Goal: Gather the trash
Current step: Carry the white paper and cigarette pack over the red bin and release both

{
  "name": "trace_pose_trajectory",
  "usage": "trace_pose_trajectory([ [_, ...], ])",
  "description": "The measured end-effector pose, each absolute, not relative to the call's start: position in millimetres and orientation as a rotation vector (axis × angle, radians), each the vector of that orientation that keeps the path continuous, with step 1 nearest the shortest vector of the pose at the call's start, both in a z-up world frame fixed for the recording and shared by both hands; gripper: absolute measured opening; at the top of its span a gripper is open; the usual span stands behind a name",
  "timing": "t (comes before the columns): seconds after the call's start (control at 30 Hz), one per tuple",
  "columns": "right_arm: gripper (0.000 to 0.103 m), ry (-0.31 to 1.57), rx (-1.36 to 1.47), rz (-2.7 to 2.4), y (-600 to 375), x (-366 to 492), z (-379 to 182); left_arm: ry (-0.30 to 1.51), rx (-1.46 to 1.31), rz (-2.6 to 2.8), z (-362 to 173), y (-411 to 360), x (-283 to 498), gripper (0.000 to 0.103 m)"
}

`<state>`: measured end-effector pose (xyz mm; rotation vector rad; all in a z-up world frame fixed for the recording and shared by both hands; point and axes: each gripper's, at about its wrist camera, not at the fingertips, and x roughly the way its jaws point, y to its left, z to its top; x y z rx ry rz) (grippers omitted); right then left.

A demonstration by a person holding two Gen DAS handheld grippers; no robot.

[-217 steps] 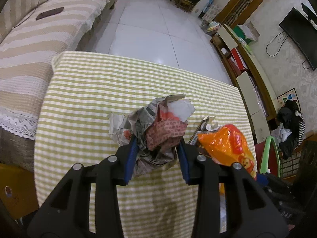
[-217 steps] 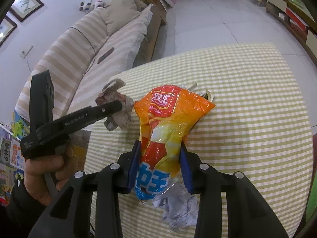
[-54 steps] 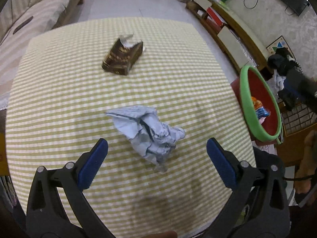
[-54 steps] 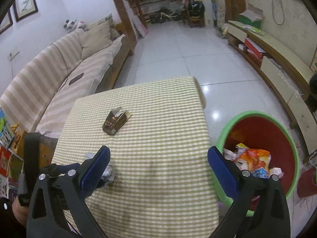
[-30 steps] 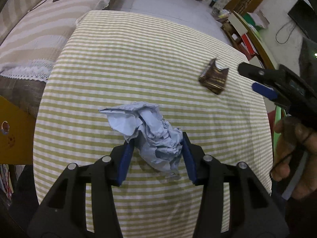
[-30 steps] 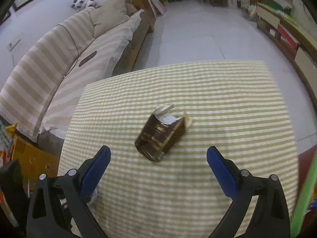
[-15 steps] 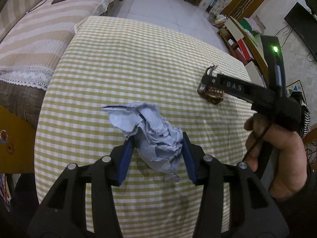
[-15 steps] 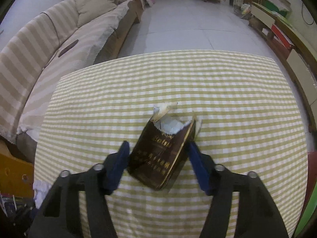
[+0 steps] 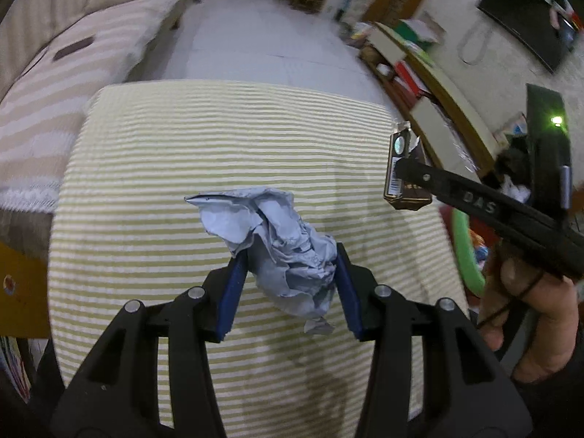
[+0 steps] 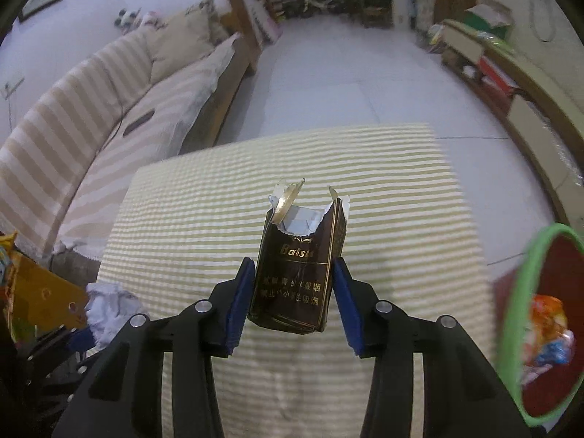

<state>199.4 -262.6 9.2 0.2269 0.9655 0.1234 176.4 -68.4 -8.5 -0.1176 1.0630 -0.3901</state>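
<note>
A crumpled grey-blue paper ball (image 9: 288, 252) sits between the blue pads of my left gripper (image 9: 290, 286), which is shut on it just above the checked tablecloth (image 9: 175, 153). In the right wrist view a torn dark brown cigarette pack (image 10: 297, 266) stands upright between the pads of my right gripper (image 10: 293, 304). Its jaws are still closing and press both sides of the pack. The left wrist view shows that pack (image 9: 401, 197) lifted off the table at the right, with a person's hand (image 9: 540, 314) on the handle. The paper ball (image 10: 109, 306) also shows at the lower left.
A red bin with a green rim (image 10: 511, 310) stands beside the table's right edge and holds colourful wrappers (image 10: 547, 332). The same green rim (image 9: 465, 252) shows in the left wrist view. A striped sofa (image 10: 91, 102) runs along the left. White tiled floor (image 10: 346, 84) lies beyond the table.
My right gripper's jaws closed from wide open onto the cigarette pack and raised it off the cloth. My left gripper rose a little with the paper ball still in it.
</note>
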Motion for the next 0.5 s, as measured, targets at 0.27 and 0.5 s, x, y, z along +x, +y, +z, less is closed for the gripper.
trace_pose_trajectory([
  [0.27,0.043,0.890,0.307,-0.076,-384,147,34,1.032,-0.033,-0.645,12,-182,166,0.045],
  [0.5,0.043,0.870,0.378,-0.225,-478,113,34,1.000,0.055,-0.843,23,-283,158,0.045],
])
